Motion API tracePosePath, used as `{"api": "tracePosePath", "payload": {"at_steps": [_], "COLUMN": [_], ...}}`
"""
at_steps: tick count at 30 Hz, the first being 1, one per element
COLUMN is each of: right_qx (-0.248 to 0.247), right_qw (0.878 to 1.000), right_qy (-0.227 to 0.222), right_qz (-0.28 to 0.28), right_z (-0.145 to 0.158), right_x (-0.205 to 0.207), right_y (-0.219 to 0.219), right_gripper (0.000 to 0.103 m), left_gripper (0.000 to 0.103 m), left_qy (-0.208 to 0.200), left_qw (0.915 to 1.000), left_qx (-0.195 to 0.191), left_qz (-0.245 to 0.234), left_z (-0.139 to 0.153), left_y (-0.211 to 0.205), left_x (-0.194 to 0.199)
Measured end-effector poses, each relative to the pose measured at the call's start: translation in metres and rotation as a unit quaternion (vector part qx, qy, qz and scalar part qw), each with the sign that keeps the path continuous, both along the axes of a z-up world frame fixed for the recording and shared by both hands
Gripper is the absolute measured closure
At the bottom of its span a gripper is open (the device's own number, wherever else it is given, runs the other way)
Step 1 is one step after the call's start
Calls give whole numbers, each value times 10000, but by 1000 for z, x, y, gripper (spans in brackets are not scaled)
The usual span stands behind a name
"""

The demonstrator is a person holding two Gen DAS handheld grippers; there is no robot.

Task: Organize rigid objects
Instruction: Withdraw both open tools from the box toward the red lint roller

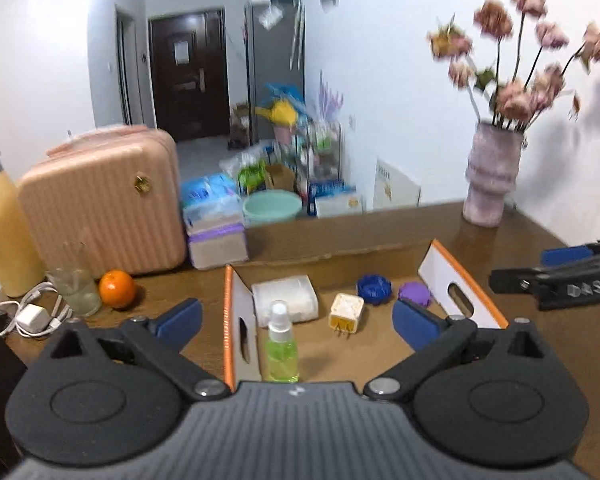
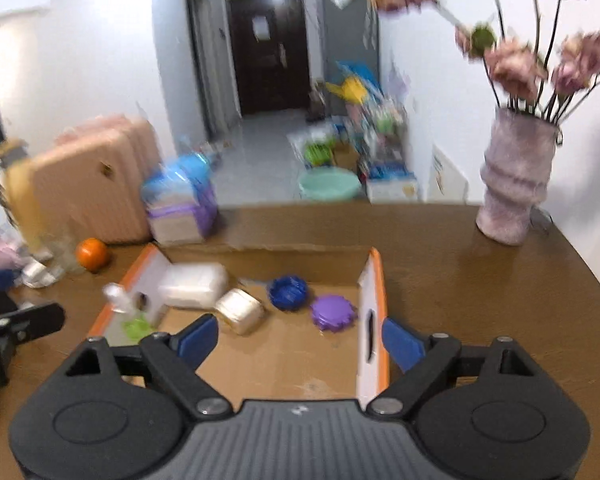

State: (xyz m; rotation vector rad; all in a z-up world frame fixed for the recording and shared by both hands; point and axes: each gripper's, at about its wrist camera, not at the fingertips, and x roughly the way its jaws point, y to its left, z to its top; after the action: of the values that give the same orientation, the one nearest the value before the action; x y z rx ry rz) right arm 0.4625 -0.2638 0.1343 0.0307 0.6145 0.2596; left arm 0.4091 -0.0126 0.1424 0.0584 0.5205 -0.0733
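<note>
An open cardboard box [image 1: 340,360] with white, orange-edged flaps lies on the brown table. It holds a green spray bottle [image 1: 282,344], a white case [image 1: 286,296], a white plug adapter [image 1: 346,312], a blue round lid [image 1: 374,288] and a purple round lid [image 1: 414,294]. My left gripper [image 1: 298,318] hangs open above the box's near left flap, nothing between its blue pads. In the right wrist view my right gripper [image 2: 300,340] is open over the box [image 2: 280,360], straddling its right flap. The purple lid [image 2: 332,312] and blue lid [image 2: 288,292] lie just ahead of it.
Left of the box stand an orange [image 1: 117,289], a glass [image 1: 74,280], a white charger with cable [image 1: 30,316], a yellow bottle [image 1: 0,232] and a pink suitcase [image 1: 100,200]. A vase of flowers [image 2: 516,184] stands at the table's far right.
</note>
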Motion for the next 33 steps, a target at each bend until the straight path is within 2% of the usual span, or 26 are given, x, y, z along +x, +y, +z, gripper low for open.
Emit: {"api": "tracePosePath", "payload": {"at_steps": [3, 6, 9, 12, 18, 21, 27, 33], "right_qx": [-82, -267, -194, -113, -37, -45, 53, 223], "right_qw": [9966, 9864, 9775, 9739, 9742, 9740, 9728, 9773], "right_qy": [-811, -1613, -2093, -2266, -2255, -2262, -2311, -2084], "right_qz": [84, 187, 173, 72, 15, -85, -168, -322], "right_z": [3, 1, -5, -13, -27, -37, -64, -97], "right_x": [-43, -83, -113, -132, -157, -172, -227, -290], "right_y": [2, 6, 8, 8, 5, 4, -1, -5], "right_gripper": [3, 3, 1, 0, 0, 0, 0, 0], "left_gripper": [0, 0, 0, 0, 0, 0, 0, 0], "left_qy": [-785, -1547, -1903, -2084, -2207, -2138, -2150, -1542], "left_qw": [9968, 9877, 9811, 9771, 9737, 9747, 9743, 9802], "left_qx": [-118, -201, -327, -394, -532, -614, -630, -1167], "left_qz": [-115, -57, -113, -152, -208, -208, -253, -433], "left_z": [1, -4, -9, -17, -32, -42, -68, -109], "left_y": [11, 15, 18, 16, 20, 26, 37, 50], "left_x": [-36, -69, -94, -113, -141, -156, -209, -255]}}
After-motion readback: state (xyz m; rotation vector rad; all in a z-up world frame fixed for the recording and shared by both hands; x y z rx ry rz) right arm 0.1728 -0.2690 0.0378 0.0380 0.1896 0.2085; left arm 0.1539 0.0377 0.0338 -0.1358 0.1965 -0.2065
